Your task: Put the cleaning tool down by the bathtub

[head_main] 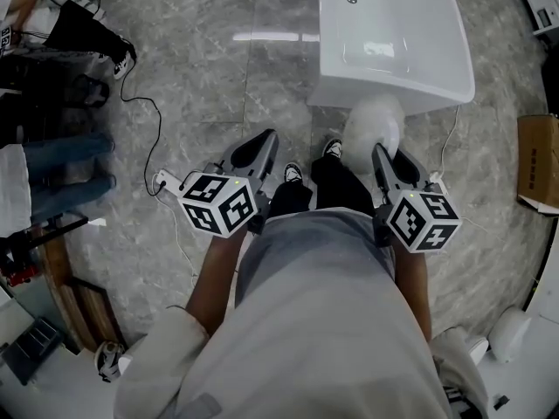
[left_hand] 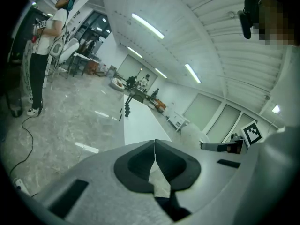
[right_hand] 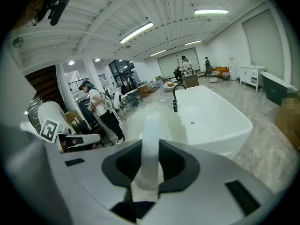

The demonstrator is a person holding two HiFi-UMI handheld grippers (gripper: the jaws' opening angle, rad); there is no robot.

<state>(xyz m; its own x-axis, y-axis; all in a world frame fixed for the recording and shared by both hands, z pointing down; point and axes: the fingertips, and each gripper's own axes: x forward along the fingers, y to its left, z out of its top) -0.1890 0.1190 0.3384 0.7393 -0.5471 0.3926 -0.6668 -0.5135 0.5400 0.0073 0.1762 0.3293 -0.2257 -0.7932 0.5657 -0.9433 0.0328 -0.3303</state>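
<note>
A white fluffy cleaning tool [head_main: 374,126] hangs just above the floor in front of the white bathtub [head_main: 393,42], at its near end. My right gripper [head_main: 381,152] is shut on the tool's pale handle [right_hand: 151,144], which stands straight up between the jaws in the right gripper view; the bathtub [right_hand: 213,121] lies beyond. My left gripper [head_main: 265,140] is held to the left over bare floor. Its jaws meet with nothing between them in the left gripper view, left gripper [left_hand: 154,145]. The tool's fluffy head [left_hand: 192,134] shows there beside the tub's rim [left_hand: 140,123].
The person's shoes [head_main: 293,173] stand between the grippers. A power strip [head_main: 166,180] and black cable [head_main: 148,112] lie on the marble floor at left, near another person's legs [head_main: 61,160]. A cardboard box [head_main: 537,160] sits at right, a white object [head_main: 511,332] at bottom right.
</note>
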